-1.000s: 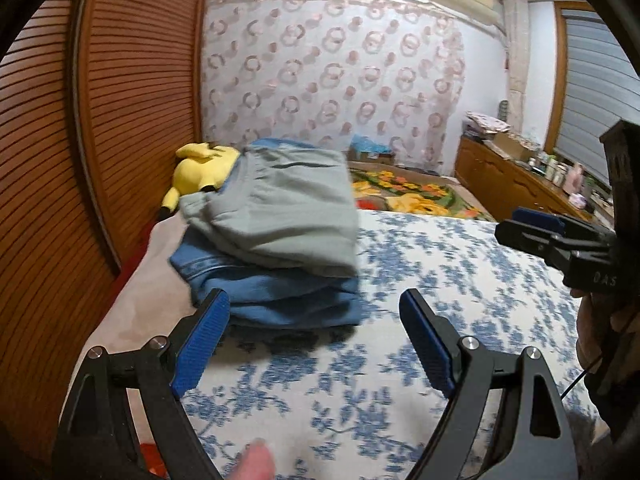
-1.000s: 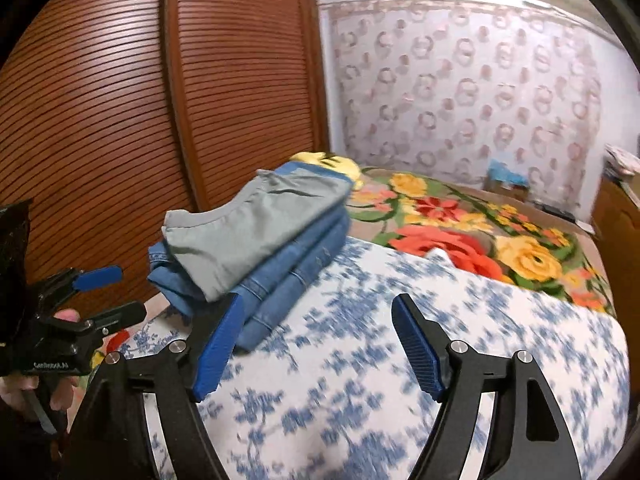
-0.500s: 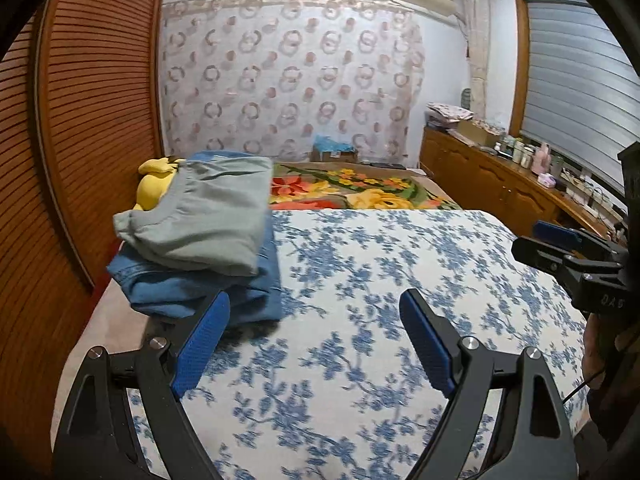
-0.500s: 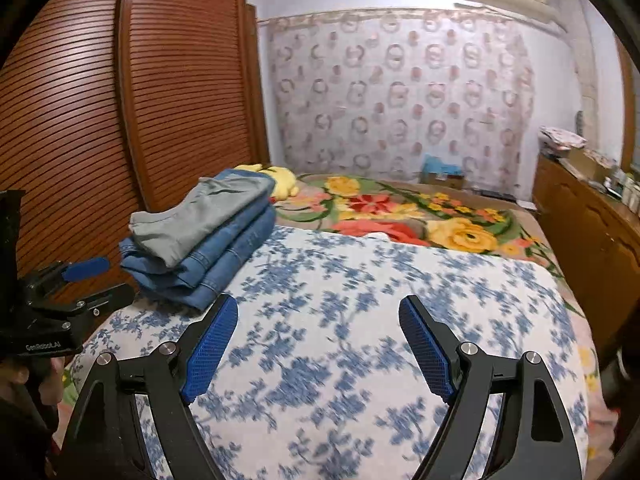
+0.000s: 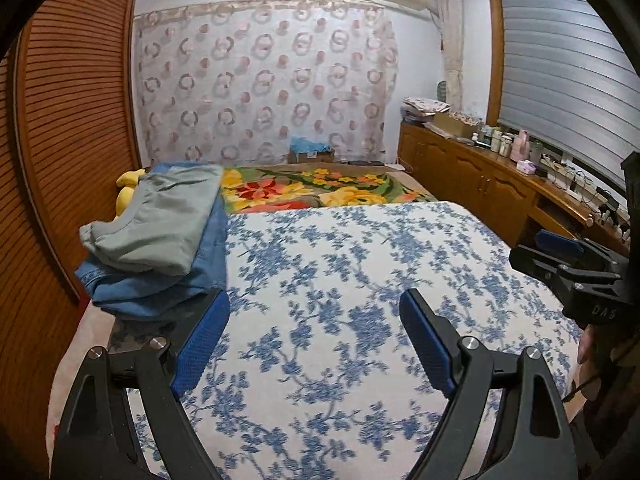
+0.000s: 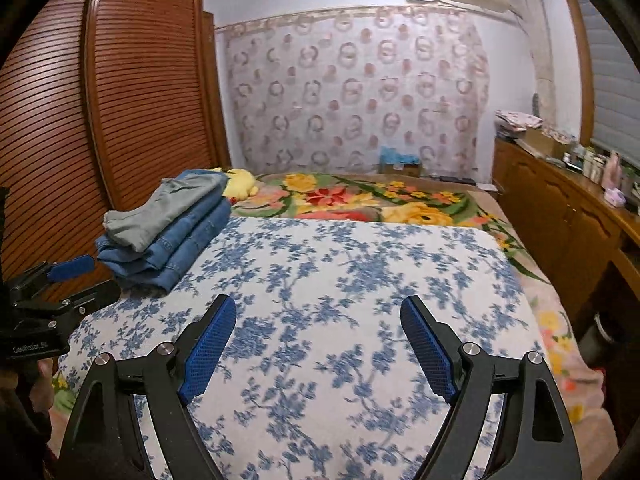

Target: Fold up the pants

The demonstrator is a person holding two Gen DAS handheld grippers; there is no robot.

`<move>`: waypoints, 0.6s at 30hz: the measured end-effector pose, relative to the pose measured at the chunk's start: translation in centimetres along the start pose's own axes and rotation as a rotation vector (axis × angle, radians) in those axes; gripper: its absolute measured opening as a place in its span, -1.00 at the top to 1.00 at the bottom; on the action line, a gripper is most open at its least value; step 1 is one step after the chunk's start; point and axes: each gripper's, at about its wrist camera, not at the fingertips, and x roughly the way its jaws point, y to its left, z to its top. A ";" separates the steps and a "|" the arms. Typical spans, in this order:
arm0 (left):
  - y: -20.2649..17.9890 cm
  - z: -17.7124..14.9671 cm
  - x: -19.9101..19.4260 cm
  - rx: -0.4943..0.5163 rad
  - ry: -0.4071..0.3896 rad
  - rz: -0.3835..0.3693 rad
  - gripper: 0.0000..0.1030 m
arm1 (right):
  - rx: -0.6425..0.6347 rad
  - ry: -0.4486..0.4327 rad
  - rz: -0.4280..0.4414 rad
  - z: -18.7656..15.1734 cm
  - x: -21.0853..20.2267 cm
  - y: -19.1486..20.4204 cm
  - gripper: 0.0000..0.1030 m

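Grey pants (image 5: 160,220) lie folded atop blue jeans (image 6: 180,240) at the bed's (image 6: 360,280) left edge. Left tool (image 5: 314,340) and right tool (image 6: 318,340) hover empty, jaws spread; folding looks finished, so next likely comes another garment.

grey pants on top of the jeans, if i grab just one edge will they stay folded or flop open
The grey pants look like soft, thin cloth with a rumpled near edge, so lifted by one edge they would likely sag and unfold. They only rest loose on the folded jeans, so a sideways push would probably slide them off. Probably light.
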 end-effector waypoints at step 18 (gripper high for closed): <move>-1.2 3.5 -3.6 -0.014 -0.100 0.009 -0.69 | 0.011 -0.135 -0.070 0.5 -5.4 -0.2 -0.67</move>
